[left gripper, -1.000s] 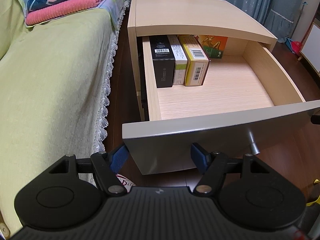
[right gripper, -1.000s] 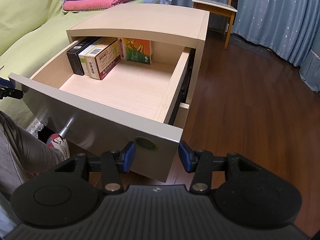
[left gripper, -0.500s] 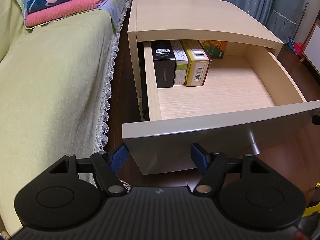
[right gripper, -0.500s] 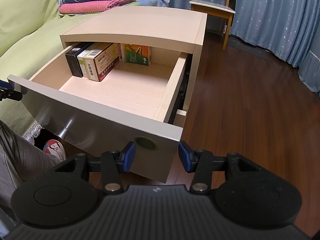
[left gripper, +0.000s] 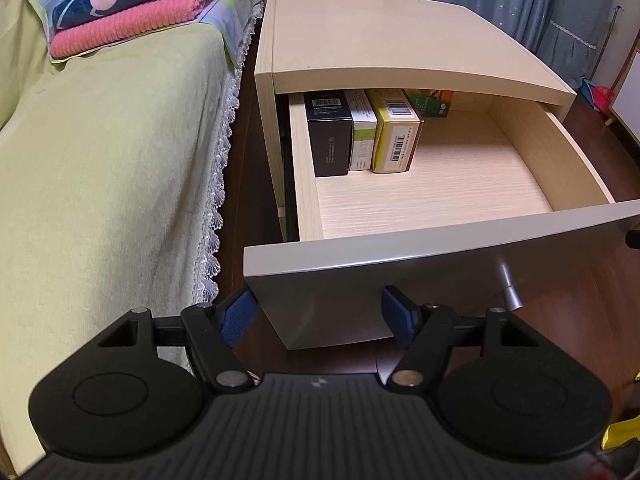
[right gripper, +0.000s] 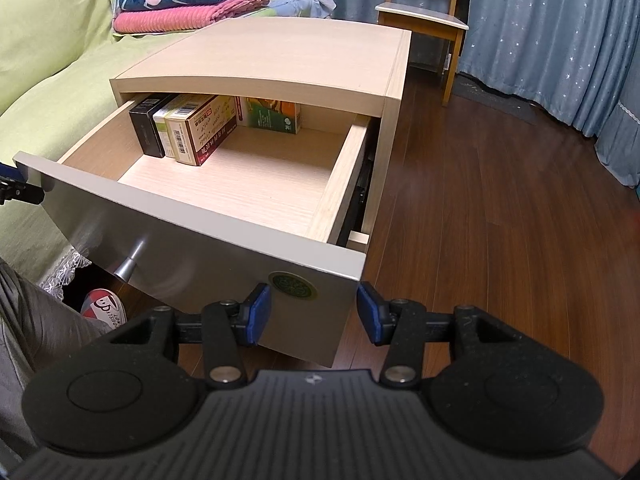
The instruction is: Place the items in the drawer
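Now the drawer (left gripper: 440,196) has slid partway in since a moment ago, boxes (left gripper: 362,136) packed at 11 o'clock inside. Left gripper (left gripper: 318,314) and right gripper (right gripper: 314,312) hang spread, empty, before its front; closing looks underway.

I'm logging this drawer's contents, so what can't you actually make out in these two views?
- Green box at the back of the drawer: in the left wrist view, its top is hidden under the nightstand top.
- Print on the black box, white box and yellow box: too small to read in either view.
- Rear ends of those three boxes: hidden under the nightstand top in both views.
- Drawer knob: blurred.
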### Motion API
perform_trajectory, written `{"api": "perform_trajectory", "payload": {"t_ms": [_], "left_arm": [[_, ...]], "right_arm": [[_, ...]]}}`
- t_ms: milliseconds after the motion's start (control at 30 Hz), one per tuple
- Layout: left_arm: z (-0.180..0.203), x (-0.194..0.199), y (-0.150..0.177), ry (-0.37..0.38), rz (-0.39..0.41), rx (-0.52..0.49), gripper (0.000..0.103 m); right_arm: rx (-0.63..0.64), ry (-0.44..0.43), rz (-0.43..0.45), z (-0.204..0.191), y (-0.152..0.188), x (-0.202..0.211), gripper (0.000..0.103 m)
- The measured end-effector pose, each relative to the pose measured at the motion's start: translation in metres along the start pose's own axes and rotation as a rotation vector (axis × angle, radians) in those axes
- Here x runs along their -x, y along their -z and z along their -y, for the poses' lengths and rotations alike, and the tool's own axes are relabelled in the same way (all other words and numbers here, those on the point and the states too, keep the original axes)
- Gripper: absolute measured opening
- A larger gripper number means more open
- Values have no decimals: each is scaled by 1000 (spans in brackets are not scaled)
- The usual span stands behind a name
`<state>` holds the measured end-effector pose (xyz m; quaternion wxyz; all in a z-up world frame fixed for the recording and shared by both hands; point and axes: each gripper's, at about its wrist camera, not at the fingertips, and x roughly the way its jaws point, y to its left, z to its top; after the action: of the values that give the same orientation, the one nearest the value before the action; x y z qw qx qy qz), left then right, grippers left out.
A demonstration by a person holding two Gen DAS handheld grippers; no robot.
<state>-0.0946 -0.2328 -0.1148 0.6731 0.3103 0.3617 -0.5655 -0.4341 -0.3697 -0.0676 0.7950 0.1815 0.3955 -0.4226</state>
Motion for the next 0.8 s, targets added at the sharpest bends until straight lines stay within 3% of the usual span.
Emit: {"api": "perform_trajectory", "payload": {"t_ms": [800], "left_arm": [[3,1,-2,-16,3,-6,69]], "right_arm": [[14,7,14,1,-4,-8,44]]}}
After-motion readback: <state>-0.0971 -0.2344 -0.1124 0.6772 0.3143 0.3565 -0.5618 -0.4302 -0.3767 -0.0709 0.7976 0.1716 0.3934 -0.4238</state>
